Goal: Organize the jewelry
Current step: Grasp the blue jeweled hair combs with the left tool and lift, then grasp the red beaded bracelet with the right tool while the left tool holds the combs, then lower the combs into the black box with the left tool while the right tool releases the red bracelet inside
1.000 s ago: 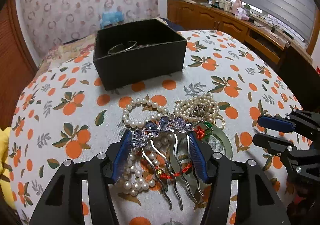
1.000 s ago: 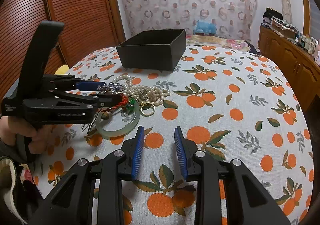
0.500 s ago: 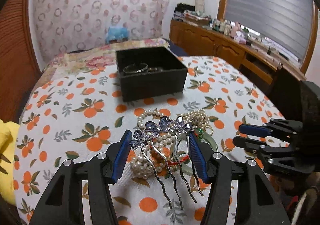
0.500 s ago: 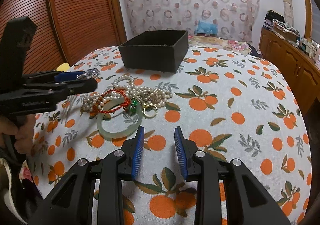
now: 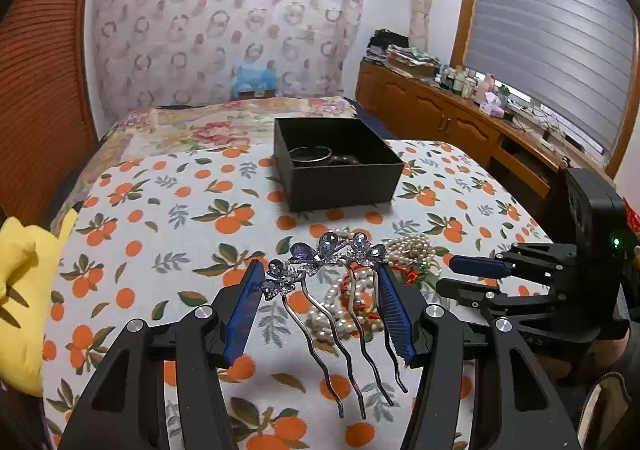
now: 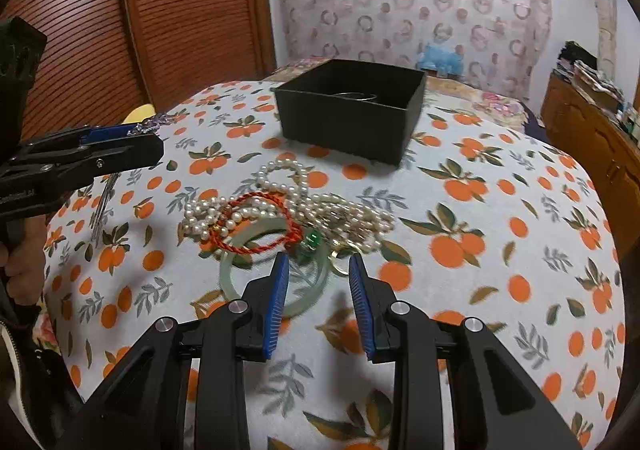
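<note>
Now the left gripper (image 5: 318, 282), clamped on the silver hair comb with blue crystal flowers (image 5: 328, 262), is higher than a second ago: the comb's prongs hang clear of the orange-print bed cover (image 5: 160, 234), above the near-left side of the heap. The black square cardboard box (image 5: 340, 178) stands open at the far middle, a silver bangle (image 5: 310, 154) inside, with bare cover between it and the heap. The pearl strands (image 6: 280, 206), red cord bracelet (image 6: 256, 222) and pale green jade bangle (image 6: 276, 290) lie tangled. The right gripper (image 6: 318, 282), part open and empty, has shifted left over the jade bangle's near edge. Open cover stretches right.
</note>
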The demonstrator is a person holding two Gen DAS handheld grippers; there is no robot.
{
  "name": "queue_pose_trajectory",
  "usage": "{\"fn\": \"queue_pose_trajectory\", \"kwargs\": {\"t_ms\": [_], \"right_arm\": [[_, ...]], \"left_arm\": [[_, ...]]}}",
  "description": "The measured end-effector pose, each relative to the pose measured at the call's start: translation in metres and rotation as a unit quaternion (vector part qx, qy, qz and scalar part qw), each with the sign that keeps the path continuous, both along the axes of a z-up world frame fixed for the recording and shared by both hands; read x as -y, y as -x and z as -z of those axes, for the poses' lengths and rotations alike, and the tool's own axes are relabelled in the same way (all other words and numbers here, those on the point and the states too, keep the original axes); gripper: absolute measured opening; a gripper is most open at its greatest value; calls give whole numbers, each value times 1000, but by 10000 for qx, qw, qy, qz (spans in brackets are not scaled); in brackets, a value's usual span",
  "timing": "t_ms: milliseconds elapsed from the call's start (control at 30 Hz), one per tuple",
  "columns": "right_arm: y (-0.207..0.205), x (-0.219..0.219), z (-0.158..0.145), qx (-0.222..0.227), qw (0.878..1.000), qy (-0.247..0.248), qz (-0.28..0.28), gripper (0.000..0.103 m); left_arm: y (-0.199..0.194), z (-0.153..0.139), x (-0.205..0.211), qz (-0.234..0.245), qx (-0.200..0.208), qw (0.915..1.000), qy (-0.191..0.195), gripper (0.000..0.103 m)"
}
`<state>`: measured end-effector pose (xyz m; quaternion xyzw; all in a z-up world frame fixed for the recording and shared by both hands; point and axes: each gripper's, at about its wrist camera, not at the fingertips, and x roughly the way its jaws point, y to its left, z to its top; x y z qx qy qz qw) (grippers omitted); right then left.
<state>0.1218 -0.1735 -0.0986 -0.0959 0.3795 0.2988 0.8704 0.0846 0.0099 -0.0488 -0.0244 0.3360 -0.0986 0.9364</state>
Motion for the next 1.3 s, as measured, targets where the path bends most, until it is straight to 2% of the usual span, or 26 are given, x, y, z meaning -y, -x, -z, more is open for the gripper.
{"fn": "queue_pose_trajectory", "kwargs": {"t_ms": [367, 433, 633, 767, 833, 1100, 1300], "right_arm": [[-25, -41, -5, 33, 9985, 179, -524, 33], [-32, -46, -3, -56, 9979, 221, -605, 26], [-42, -53, 5, -214, 9965, 362, -717, 22], [-41, -53, 4, -195, 9961, 418, -750, 4], [-39, -51, 3, -181, 9961, 370, -784, 3], [-33, -33, -29, 132, 9974, 15, -713, 3], [-44, -24, -55, 364, 9974, -96, -613, 3]], "left_arm": [[3, 3, -13, -100, -23, 9999, 97, 54], [4, 5, -14, -89, -28, 9999, 98, 54], [4, 5, -14, -91, -32, 9999, 103, 54], [5, 8, -12, -92, -48, 9999, 99, 54], [6, 10, -11, -90, -61, 9999, 101, 54], [3, 11, -8, -64, -65, 9999, 77, 54], [-8, 3, -5, 4, 6, 10000, 50, 54]]}}
